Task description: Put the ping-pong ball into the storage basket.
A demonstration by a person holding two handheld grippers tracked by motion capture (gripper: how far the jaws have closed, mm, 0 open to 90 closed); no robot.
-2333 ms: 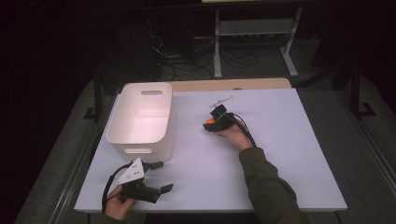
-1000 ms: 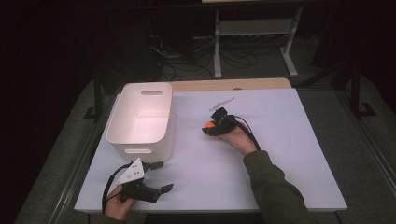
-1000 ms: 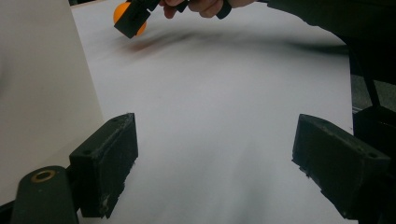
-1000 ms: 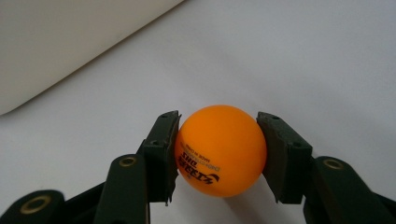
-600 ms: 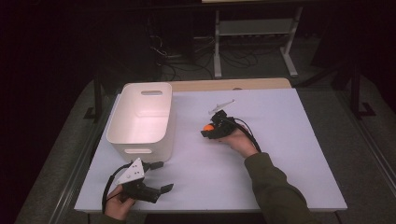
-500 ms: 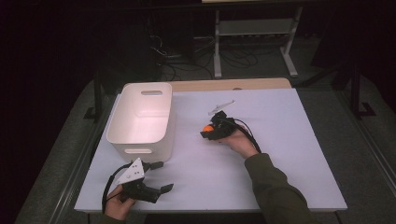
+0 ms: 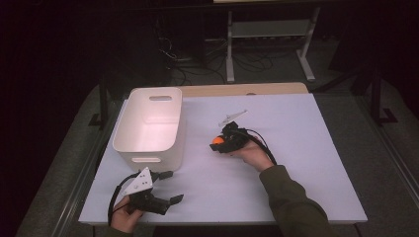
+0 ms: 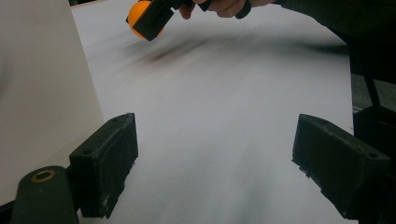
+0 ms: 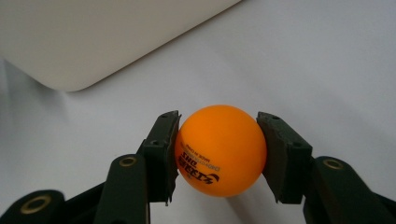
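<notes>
Right tongs (image 9: 217,149): clamped on orange ball (image 9: 219,149), carried slightly toward white bin (image 7: 148,126) at 9 o'clock since earlier; drop-in looks next. Left tongs (image 7: 168,186): wide open, empty, unmoved, counter (image 7: 296,148) near edge.

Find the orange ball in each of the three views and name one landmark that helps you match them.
High view: the ball is mid-table, clamped in the right gripper, right of the bin.
Left gripper view: top left, held above the table.
Right gripper view: centre, between the two black jaws.
Shared landmark: the white bin, also at left and top left.
</notes>
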